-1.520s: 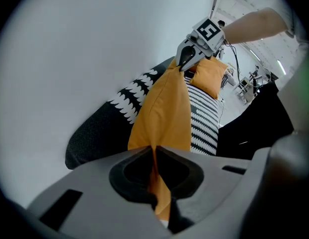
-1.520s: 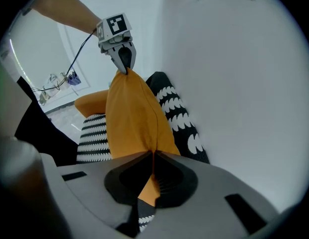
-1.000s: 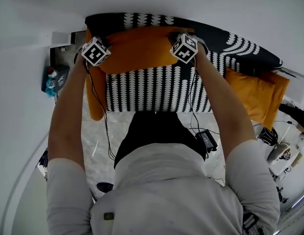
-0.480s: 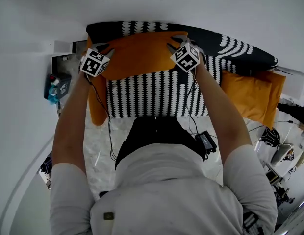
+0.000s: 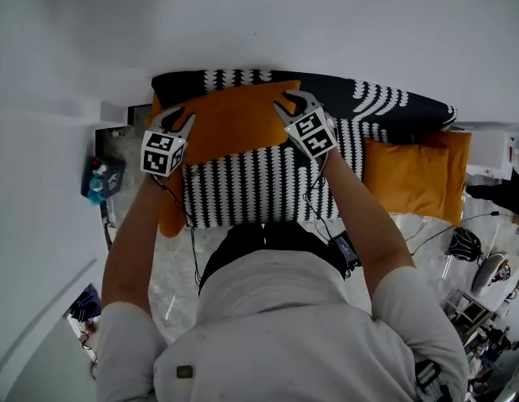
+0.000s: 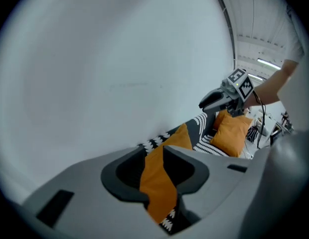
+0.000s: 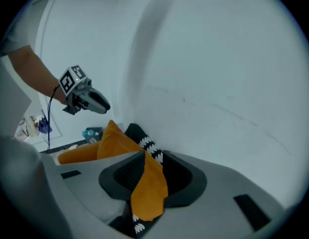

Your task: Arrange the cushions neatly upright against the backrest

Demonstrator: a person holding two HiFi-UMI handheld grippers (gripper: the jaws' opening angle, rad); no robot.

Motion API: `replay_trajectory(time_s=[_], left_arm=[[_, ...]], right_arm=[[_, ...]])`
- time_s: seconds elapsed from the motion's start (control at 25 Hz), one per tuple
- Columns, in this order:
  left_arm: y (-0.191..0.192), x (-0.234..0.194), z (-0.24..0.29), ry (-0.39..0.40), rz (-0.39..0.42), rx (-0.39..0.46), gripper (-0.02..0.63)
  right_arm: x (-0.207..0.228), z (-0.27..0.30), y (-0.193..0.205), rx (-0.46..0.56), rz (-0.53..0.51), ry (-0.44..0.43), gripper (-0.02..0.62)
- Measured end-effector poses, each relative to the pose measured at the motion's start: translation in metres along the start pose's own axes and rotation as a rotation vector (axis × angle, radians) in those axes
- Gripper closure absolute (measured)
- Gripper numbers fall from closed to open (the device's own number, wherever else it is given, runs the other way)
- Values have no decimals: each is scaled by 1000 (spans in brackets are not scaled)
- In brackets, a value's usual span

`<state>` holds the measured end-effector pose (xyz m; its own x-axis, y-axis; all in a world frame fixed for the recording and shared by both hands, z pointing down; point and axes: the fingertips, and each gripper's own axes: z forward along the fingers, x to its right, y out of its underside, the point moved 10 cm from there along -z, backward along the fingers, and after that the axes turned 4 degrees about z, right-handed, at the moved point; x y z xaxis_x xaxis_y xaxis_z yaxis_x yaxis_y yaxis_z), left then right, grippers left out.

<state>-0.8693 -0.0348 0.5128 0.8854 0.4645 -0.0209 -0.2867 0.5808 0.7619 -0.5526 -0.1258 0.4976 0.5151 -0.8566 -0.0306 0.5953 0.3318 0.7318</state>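
orange cushion (image 5: 230,120) is standing upright against the backrest (image 5: 385,99) of a black-and-white patterned sofa (image 5: 268,174), stretching across the space between the two pairs of fingers. the left gripper (image 5: 177,117) is hovering at the cushion's left edge, and the right gripper (image 5: 291,103) is hovering at its far right corner. both are pointing downward and away from the person. each gripper's jaws have just been opening and are standing apart. in each gripper view the orange fabric is showing through the gap, lying beyond the fingertips and not pinched by them, so neither gripper is holding anything. a second orange cushion (image 5: 406,174) is sitting at the sofa's right end, well to the right of the right gripper's fingers. a third orange cushion (image 5: 167,212) is resting at the sofa's left end, just behind the left gripper's fingers on the person's side. a plain white wall (image 5: 285,23) is rising straight ahead of both sets of fingers, directly behind the backrest.
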Motion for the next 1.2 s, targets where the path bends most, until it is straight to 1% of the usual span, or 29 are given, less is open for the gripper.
replay_trajectory(time_s=[0.08,0.24,0.44,0.6,0.72,0.8,1.0,1.2], left_arm=[[-11,10,-17,-20,-24,50,486],[-37,30,-49,-59,-23,134,495],[-65,54,-94,-117,-60,245,521],[-89,78,-123,-131,-47,328,542],[-104,85,-147,-156,-49,387,556],[-114,87,-162,-180,-49,424,568],[-127,92,-189,-228,-56,490,595],[-125,95,-198,-227,-60,506,597]], right_arm=[[-7,-18,-13,45,18,8,471],[-19,-53,-35,140,31,28,483],[-36,-98,-58,264,68,55,523],[-47,-131,-70,358,82,83,549],[-55,-150,-80,412,97,84,557],[-62,-162,-87,445,88,79,561],[-82,-185,-100,502,48,58,565],[-92,-193,-105,537,51,59,568]])
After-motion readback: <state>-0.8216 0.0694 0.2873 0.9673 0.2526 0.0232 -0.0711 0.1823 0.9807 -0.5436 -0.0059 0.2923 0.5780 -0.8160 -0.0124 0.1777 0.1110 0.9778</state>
